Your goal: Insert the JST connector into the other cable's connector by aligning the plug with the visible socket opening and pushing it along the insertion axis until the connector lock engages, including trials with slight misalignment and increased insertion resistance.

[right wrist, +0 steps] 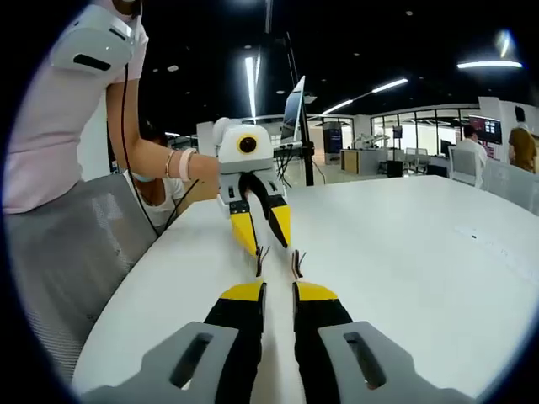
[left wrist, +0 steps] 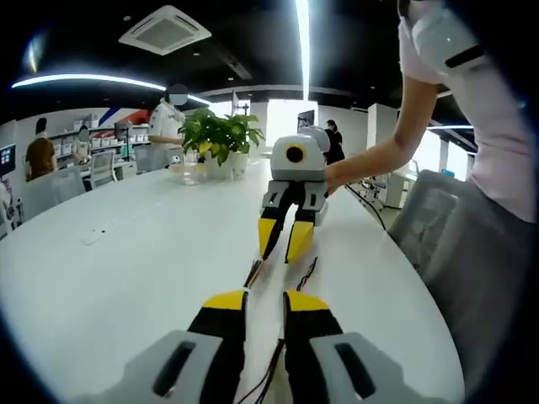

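Two thin dark cables lie side by side on the white table [left wrist: 126,252], one [left wrist: 253,273] to the left and one [left wrist: 308,271] to the right; their connectors are too small to make out. Red and black wires [left wrist: 271,377] run back between my left gripper's [left wrist: 266,300] yellow-tipped jaws, which stand slightly apart and open. Facing it, my right gripper [left wrist: 284,244] tilts down over the cables' far ends, jaws parted. In the right gripper view the cable ends [right wrist: 261,259] [right wrist: 296,263] lie between my right gripper [right wrist: 279,292] and the left gripper [right wrist: 263,231], which is open in a V.
A person in a pink shirt [left wrist: 472,126] holds the grippers beside a grey chair [left wrist: 438,227] at the table's curved edge. A potted plant [left wrist: 221,139] stands at the table's far end. A monitor [right wrist: 295,105] rises behind the left gripper. Several people are at desks in the background.
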